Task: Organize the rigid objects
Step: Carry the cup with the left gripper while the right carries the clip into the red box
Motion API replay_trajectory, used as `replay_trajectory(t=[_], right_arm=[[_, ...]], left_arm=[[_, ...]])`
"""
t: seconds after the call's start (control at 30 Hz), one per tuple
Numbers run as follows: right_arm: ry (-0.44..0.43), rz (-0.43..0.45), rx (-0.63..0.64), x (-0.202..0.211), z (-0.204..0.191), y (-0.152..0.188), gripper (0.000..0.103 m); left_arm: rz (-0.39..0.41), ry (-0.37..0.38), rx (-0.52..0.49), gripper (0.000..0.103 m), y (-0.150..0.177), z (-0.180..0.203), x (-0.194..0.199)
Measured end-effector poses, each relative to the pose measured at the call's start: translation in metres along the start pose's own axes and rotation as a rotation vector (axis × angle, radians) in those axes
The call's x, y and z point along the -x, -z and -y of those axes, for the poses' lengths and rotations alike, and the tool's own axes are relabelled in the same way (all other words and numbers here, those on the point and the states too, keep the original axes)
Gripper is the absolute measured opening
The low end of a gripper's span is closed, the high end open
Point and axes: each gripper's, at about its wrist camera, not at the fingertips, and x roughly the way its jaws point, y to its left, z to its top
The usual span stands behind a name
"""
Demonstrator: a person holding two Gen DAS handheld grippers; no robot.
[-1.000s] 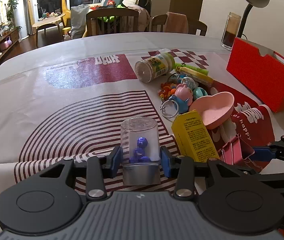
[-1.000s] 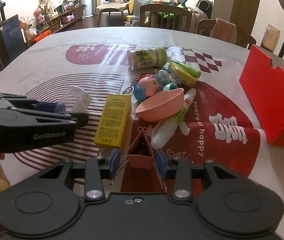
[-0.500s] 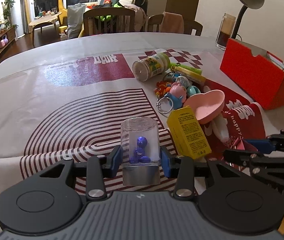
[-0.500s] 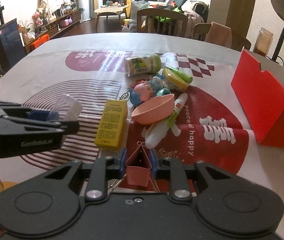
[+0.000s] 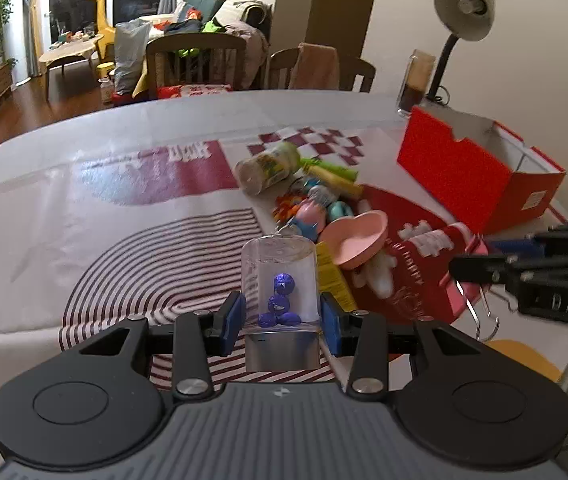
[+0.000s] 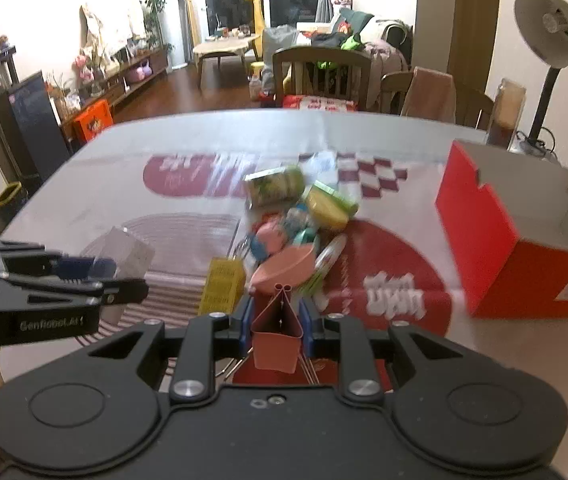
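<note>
Clear plastic jar (image 5: pixel 280 276) with blue foil balls (image 5: pixel 280 304) inside sits upside down, silver lid at the bottom. Pink binder clip (image 6: pixel 278 332) points its folded edge up. Open red box (image 6: pixel 519 236) sits at 2 o'clock of the toy pile (image 6: pixel 295 224).

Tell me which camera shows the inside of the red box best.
The right wrist view: it looks down into the open red box, showing its pale inner walls and floor. The left wrist view shows the box farther off, mostly its outer side, with only a sliver of interior.
</note>
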Motion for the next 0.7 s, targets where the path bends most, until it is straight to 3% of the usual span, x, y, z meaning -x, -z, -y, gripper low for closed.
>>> replay_trajectory(t=[0.37,0.7], right_arm=[[0.006,0.059,-0.069,0.027,0.077,-0.048,0.023],[0.054,0.075,-0.058,0.017,0.169,-0.080,0.023]], left_arm=[[0.027,0.087,-0.050,0.041,-0.058,0.050,0.014],[0.045,0.153,-0.087,0.041,-0.123,0.126,-0.025]])
